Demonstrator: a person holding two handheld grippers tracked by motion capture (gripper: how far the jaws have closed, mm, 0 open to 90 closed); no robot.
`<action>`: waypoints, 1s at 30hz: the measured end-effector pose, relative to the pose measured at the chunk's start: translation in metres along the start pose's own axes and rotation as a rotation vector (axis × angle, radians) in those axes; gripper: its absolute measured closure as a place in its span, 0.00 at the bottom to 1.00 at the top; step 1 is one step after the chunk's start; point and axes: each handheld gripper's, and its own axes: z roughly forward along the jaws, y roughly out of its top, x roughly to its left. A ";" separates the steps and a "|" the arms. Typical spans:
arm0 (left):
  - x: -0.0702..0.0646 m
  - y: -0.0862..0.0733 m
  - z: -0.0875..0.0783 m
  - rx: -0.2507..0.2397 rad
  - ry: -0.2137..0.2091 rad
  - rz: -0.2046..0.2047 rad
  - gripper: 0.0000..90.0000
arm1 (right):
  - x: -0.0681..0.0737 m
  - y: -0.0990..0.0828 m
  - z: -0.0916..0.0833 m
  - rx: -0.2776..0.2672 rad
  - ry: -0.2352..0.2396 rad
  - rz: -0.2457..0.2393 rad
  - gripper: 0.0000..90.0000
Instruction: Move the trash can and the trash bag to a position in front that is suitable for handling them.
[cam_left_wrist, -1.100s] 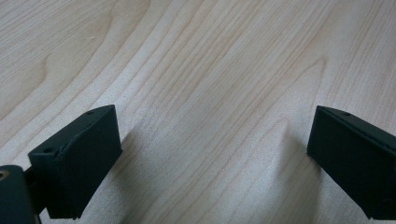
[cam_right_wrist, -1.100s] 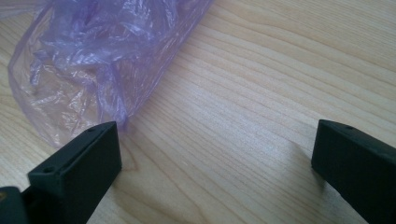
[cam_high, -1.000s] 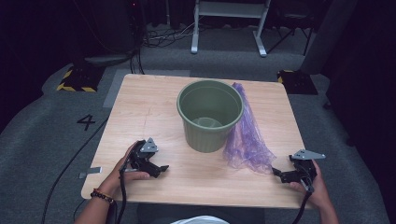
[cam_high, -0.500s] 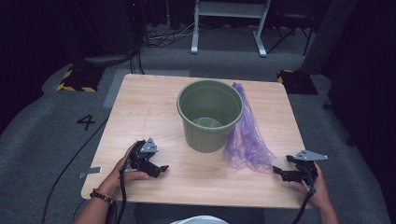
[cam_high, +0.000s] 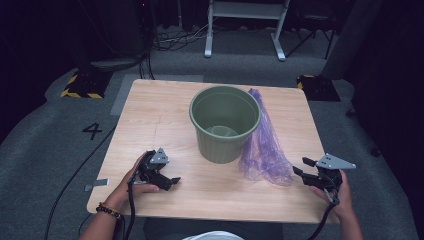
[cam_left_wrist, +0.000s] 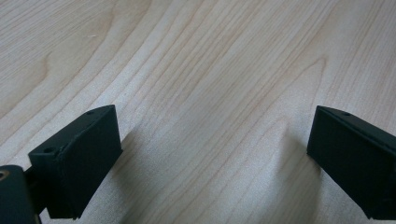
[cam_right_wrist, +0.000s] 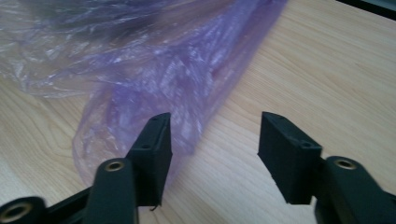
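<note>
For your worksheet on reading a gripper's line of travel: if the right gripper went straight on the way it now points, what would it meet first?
Most likely the purple bag. The right gripper points at its near edge, jaws apart with nothing between them; they have just been closing. Depth is unclear.

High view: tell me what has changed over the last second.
The right tool has lifted a little off the table at the right edge, and its jaws have just been closing partway, with nothing between them; the purple bag lies just ahead, untouched. The left tool stayed put, jaws open on bare wood. The green bucket and the bag have not moved.
</note>
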 end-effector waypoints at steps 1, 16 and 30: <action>0.000 0.000 0.000 0.000 0.000 0.000 0.03 | 0.002 0.006 0.005 0.002 0.028 -0.031 0.61; 0.000 0.000 0.000 -0.001 0.000 0.000 0.03 | 0.014 0.001 0.052 0.124 0.197 -0.074 0.90; 0.000 0.000 0.000 0.000 0.000 0.000 0.03 | 0.060 0.011 0.063 0.113 0.272 -0.136 0.87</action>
